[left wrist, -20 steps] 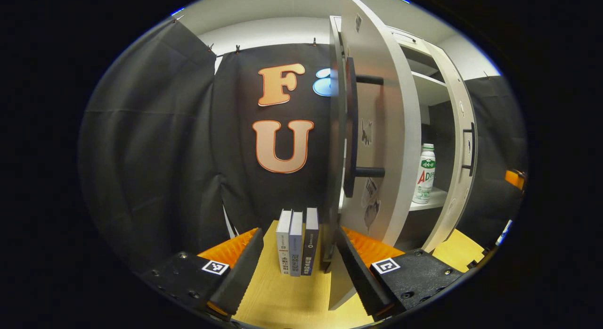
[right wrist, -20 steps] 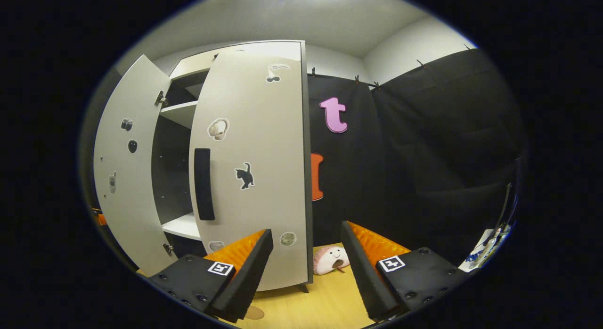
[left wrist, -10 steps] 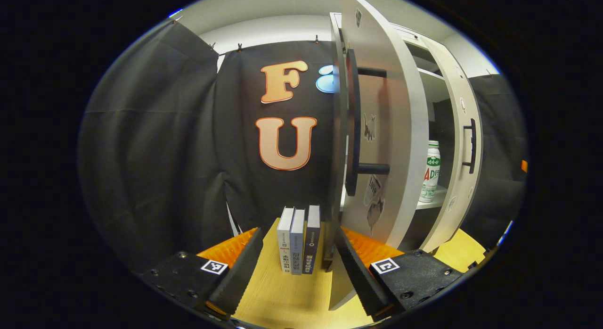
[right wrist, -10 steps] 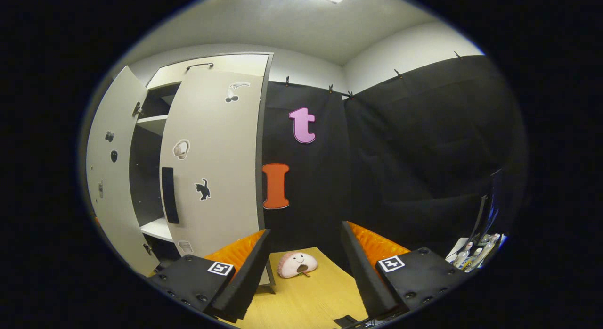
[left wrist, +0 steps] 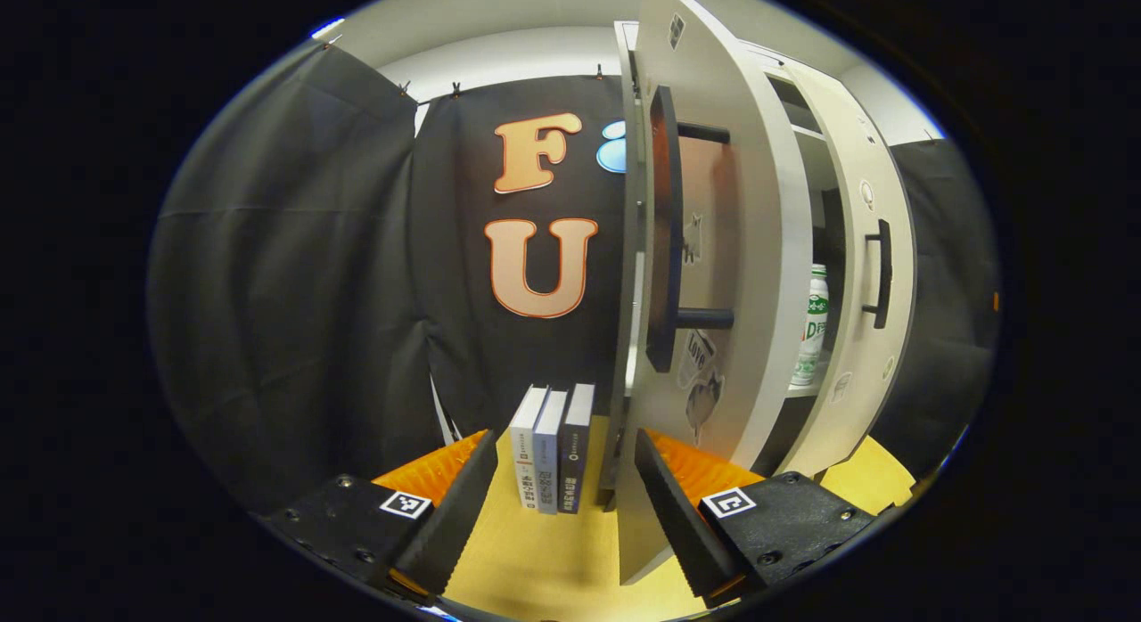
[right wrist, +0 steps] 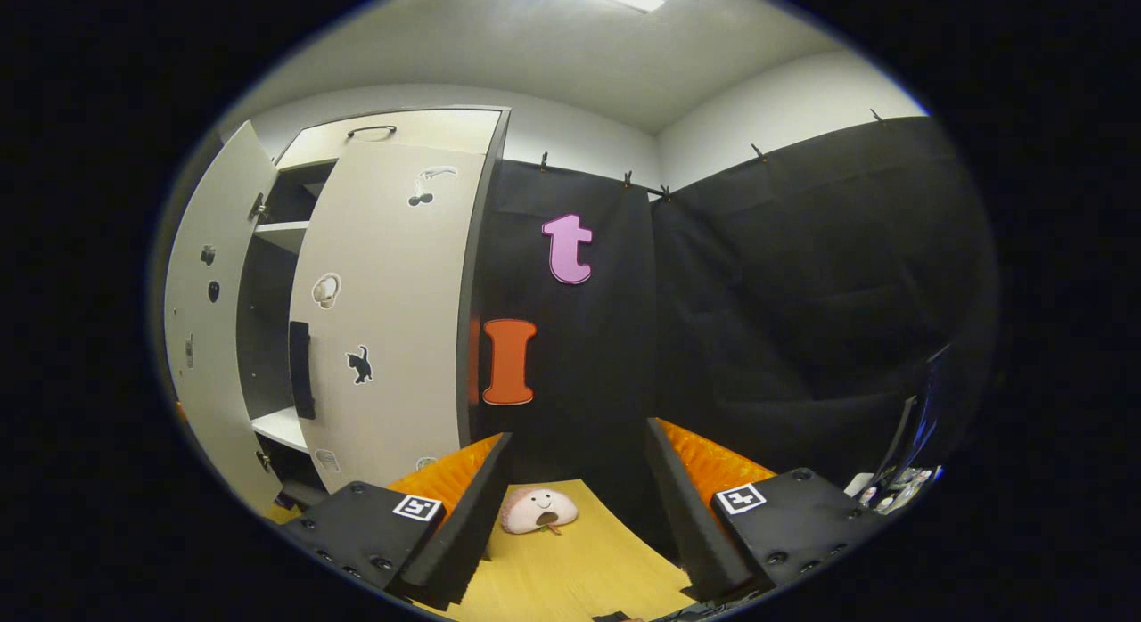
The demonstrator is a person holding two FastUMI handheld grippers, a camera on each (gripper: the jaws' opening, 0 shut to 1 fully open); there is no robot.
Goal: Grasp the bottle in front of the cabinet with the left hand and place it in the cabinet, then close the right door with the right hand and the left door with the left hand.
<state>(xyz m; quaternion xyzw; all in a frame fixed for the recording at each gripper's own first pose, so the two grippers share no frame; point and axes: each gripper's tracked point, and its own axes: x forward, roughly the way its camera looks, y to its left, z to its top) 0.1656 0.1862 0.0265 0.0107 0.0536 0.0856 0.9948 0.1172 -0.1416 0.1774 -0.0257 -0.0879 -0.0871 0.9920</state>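
The cabinet (left wrist: 758, 61) stands at the tabletop's back edge with its right door (right wrist: 392, 310) nearly shut and its left door (left wrist: 713, 248) ajar, a stiff light panel I'd push near its long black handle (left wrist: 661, 239). The bottle (left wrist: 809, 323) is upright on the inner shelf, and both the left gripper (left wrist: 557, 502) and right gripper (right wrist: 575, 515) are spread wide, holding nothing.

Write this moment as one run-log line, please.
bottle: on cabinet shelf | right door: nearly shut | left door: open | left gripper: open | right gripper: open
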